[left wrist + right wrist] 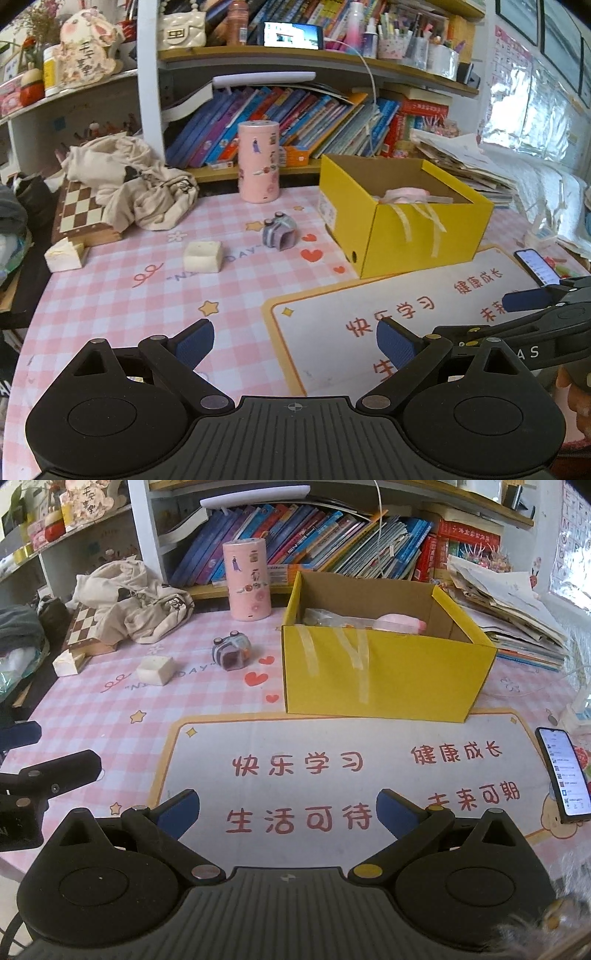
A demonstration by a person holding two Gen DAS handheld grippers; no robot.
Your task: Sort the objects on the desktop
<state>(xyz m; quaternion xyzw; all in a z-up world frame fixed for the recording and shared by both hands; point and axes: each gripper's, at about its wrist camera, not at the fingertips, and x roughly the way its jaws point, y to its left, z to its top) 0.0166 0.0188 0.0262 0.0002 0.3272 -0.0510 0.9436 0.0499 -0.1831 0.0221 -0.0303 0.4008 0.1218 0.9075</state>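
The small purple-grey toy camera (279, 230) lies on the pink checked worktop (122, 299), just left of the yellow box (399, 236) and near the red heart prints. A cream square block (203, 256) sits close by on its left, and a second cream block (64, 254) lies further left, against the corner of the chessboard (79, 214). Behind them stands a pink cylinder (258, 162), upright, at the foot of the bookshelf. The yellow box is open at the top and already holds something pink (400, 623); what else lies in it cannot be made out.

From the left gripper (295, 341) the toy camera lies ahead and almost on the centre line, only slightly left of it, well apart, with the nearer cream block a little further left and somewhat closer. From the right gripper (288, 812) the same toy lies ahead and off to the left, while the box stands straight in front. So the left gripper appears the better placed for the loose things, and the box then lies to its right. The toy is squat, with no clear long axis; its lens end seems to face the cameras.

Both grippers hover low over the printed white mat (332, 738), side by side. Each has its jaws spread wide and holds nothing
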